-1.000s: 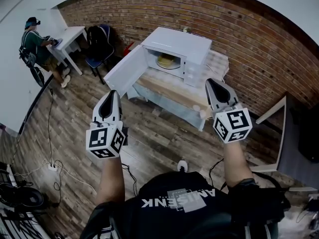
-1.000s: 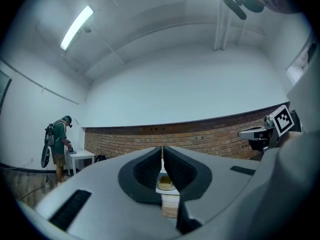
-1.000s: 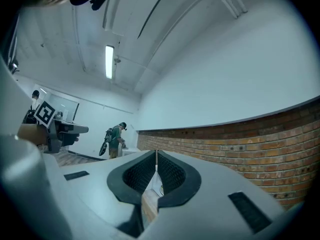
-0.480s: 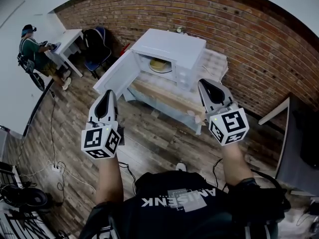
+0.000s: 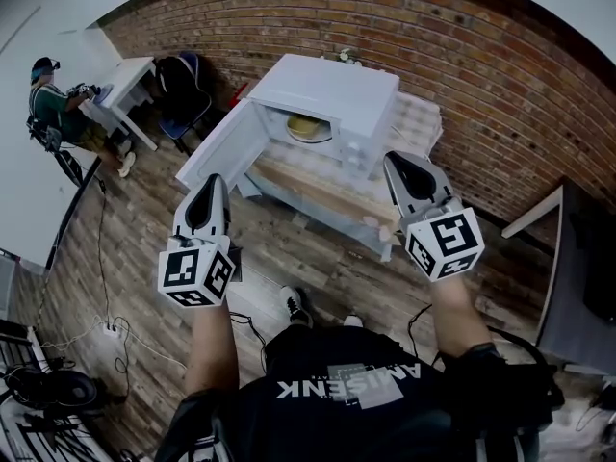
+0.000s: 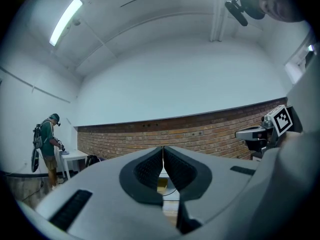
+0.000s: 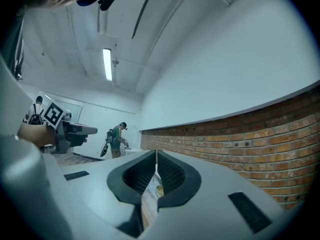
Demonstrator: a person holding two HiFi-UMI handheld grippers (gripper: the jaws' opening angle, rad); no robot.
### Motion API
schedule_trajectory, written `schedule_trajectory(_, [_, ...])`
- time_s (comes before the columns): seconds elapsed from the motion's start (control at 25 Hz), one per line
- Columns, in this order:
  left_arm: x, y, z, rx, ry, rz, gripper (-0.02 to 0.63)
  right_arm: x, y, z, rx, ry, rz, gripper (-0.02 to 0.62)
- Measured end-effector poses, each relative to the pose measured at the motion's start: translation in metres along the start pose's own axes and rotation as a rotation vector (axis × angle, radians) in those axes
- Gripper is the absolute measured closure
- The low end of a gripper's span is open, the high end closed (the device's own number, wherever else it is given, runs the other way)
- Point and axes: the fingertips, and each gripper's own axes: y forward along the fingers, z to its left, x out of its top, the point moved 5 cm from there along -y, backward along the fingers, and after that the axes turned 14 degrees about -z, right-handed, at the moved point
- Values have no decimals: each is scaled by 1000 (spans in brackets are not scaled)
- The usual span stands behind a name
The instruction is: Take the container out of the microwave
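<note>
The white microwave (image 5: 332, 89) stands on a low table (image 5: 318, 189) against the brick wall. Its door (image 5: 214, 150) hangs open to the left. Inside it sits a pale yellow container (image 5: 308, 126). My left gripper (image 5: 214, 181) is held level in front of the door, well short of it, with its jaws shut and empty. My right gripper (image 5: 393, 160) points at the table's right end, also shut on nothing. In the left gripper view the pads of the left gripper (image 6: 163, 156) meet. In the right gripper view the right gripper (image 7: 156, 159) shows its pads pressed together too.
A person (image 5: 53, 104) works at a white desk (image 5: 130, 80) at the far left, beside a chair with a dark bag (image 5: 183, 85). Cables (image 5: 106, 330) trail over the wooden floor. A dark desk (image 5: 568, 258) stands at the right. My shoe (image 5: 298, 306) is below.
The person holding the grippers has taken a step, and a shoe now shows on the floor. Both grippers have been carried along level toward the microwave. Both stay shut.
</note>
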Motion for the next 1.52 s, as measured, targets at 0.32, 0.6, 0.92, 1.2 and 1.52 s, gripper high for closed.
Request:
schedule_trajectory(0.32, [-18,41,56,-4,-32,-27,594,-14,59,4,-20,-44,18,552])
schedule_trajectory(0.6, [-40,83,111,-41,-55,-20,594,-30,124,7,-54,-70,56,552])
schedule_trajectory(0.92, [-67,122,159,-55,-100,-9,594,-47,182,10,-79,-85,82,552])
schedule_trajectory(1.2, [-84,142,183,-112,-121,-15,594,-57,213,15,-114,-101,99,551])
schedule_trajectory(1.52, [-103,157,218,-146,-153,6,594,-62,246,30,-160,-133,118,456])
